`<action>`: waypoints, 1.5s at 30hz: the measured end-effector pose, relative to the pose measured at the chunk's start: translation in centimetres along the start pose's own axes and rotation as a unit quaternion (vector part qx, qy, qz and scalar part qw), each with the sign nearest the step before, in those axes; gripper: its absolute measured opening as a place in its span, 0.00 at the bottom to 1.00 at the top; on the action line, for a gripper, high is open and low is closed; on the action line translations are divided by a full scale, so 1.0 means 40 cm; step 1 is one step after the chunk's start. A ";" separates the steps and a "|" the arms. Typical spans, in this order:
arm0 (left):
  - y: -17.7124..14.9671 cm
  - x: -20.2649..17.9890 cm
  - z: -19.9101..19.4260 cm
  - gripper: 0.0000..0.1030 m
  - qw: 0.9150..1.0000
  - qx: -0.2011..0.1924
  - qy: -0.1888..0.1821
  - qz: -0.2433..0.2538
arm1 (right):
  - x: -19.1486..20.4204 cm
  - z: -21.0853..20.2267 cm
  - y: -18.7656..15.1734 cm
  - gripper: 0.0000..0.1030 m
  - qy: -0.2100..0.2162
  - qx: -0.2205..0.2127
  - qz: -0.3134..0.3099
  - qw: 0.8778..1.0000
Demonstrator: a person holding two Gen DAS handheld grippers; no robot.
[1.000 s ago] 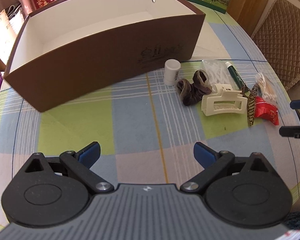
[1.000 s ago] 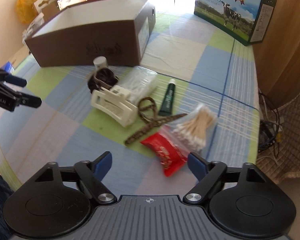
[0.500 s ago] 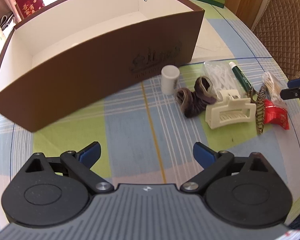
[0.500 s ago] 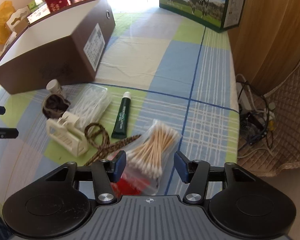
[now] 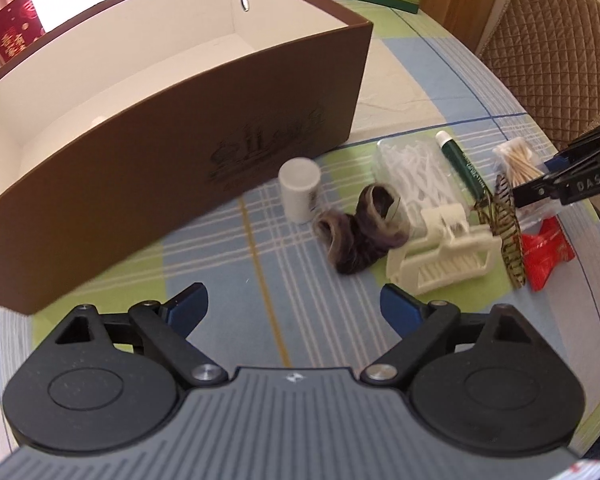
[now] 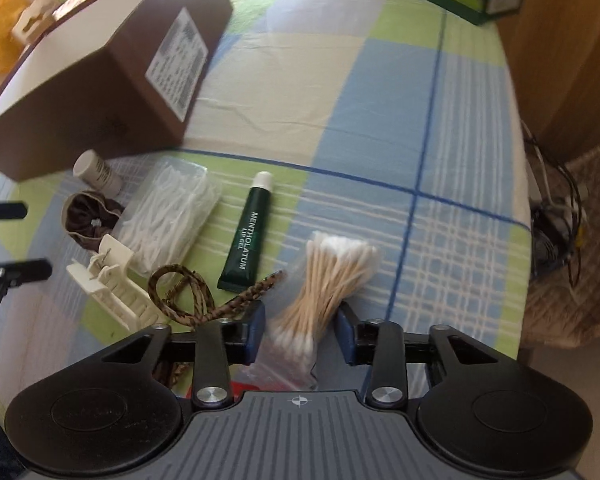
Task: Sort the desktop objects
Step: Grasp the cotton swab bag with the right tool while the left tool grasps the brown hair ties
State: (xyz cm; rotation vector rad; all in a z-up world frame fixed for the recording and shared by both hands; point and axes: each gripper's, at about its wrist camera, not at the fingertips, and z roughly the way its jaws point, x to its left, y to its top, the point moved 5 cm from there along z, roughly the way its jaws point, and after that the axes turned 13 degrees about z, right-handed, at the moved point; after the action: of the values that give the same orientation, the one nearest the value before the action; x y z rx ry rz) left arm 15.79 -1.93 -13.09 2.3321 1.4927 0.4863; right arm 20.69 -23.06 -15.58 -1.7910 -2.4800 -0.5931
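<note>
Since a second ago the right gripper [image 6: 300, 334] has come down from over the red packet [image 5: 548, 252] to straddle the bag of cotton swabs [image 6: 328, 280] at lower centre, jaws closing around it, pads not clearly pressing yet. The left gripper [image 5: 294, 306] hangs wide over bare tablecloth [image 5: 228, 280], closing slightly on nothing. This looks like the grasp step; next would be lifting toward the brown box [image 5: 180, 148], upper left. The braided band [image 6: 204, 300] and lip gel tube [image 6: 248, 236] crowd the left pad.
</note>
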 end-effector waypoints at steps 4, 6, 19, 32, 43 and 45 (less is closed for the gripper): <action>0.022 -0.003 0.017 0.77 1.000 -0.007 -0.016 -0.008 | 0.004 0.004 0.004 0.30 0.003 0.005 -0.012 1.000; 0.033 -0.001 0.023 0.75 0.999 -0.012 -0.025 -0.018 | 0.007 0.005 0.005 0.30 0.003 0.007 -0.020 1.000; 0.086 0.023 0.036 0.73 0.994 -0.028 -0.073 -0.073 | 0.018 0.018 0.020 0.30 0.006 0.010 -0.041 0.999; 0.082 0.009 0.091 0.25 0.993 -0.024 -0.093 -0.073 | 0.015 0.014 0.017 0.30 0.009 -0.003 -0.037 0.999; 0.044 0.022 0.044 0.13 0.993 -0.028 -0.083 -0.082 | 0.019 0.011 0.011 0.30 0.003 -0.016 -0.041 0.999; 0.031 0.033 0.032 0.13 0.993 -0.027 -0.075 -0.088 | 0.021 0.011 0.010 0.30 0.000 -0.018 -0.043 0.999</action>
State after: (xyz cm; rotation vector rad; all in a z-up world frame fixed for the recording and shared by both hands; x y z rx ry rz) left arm 17.88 -1.31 -13.54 2.1211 1.5754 0.2950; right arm 20.86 -22.04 -15.67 -1.7028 -2.5746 -0.6473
